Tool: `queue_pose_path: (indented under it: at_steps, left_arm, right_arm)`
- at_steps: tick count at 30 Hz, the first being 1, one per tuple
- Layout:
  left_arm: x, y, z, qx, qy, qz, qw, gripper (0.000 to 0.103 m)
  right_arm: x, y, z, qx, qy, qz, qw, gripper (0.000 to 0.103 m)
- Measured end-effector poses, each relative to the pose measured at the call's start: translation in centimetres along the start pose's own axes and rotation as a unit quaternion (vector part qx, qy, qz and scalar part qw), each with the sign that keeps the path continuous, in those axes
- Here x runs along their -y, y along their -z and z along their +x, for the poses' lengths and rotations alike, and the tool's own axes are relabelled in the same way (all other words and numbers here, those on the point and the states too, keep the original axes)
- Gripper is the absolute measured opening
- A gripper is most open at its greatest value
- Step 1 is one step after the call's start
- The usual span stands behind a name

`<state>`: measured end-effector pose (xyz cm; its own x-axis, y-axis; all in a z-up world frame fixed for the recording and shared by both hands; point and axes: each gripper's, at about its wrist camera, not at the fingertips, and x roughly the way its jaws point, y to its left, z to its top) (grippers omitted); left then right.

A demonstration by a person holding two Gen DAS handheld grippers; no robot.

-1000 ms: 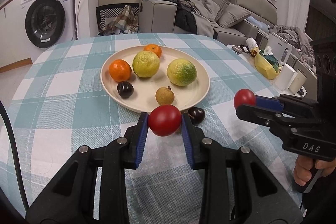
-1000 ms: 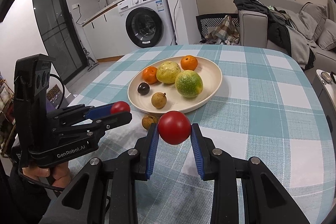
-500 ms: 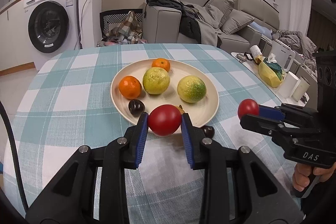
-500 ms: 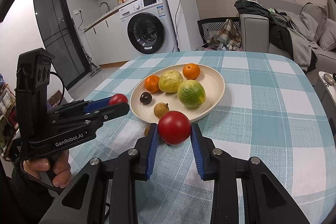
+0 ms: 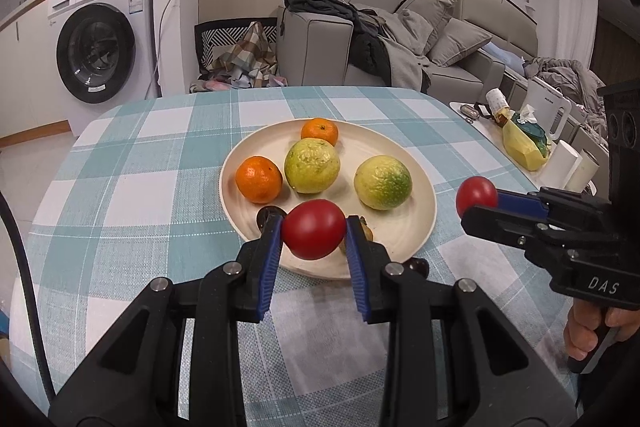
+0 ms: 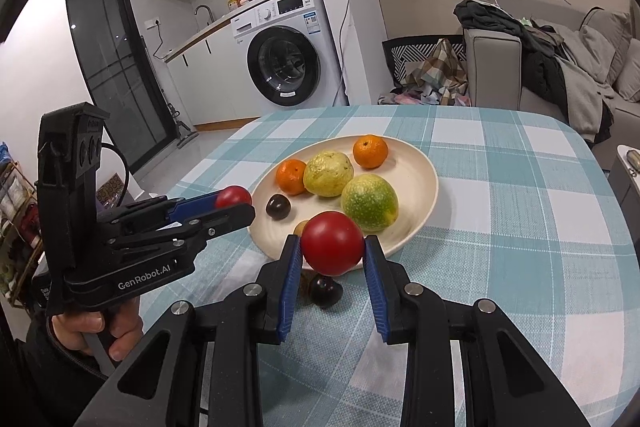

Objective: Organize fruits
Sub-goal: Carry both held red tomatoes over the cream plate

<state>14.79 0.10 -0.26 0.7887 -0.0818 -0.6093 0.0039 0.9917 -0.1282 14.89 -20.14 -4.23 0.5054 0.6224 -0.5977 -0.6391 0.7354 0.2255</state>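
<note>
Above the plate's (image 5: 424,227) near rim, by the surface's near edge, I hold a red fruit (image 5: 314,234) clamped in my left fingers (image 5: 269,251) and another (image 6: 333,243) in my right (image 6: 289,275), ready to set down.
</note>
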Motion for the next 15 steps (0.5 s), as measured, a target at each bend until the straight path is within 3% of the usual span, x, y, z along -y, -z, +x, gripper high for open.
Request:
queue_pose_path:
  at_steps: [15]
  left_arm:
    - [-1.5, -1.3, 3.1, -0.013, 0.003, -0.010, 0.9999, 0.028]
  right_arm:
    - [0.7, -1.1, 2.3, -0.021, -0.009, 0.003, 1.000, 0.032]
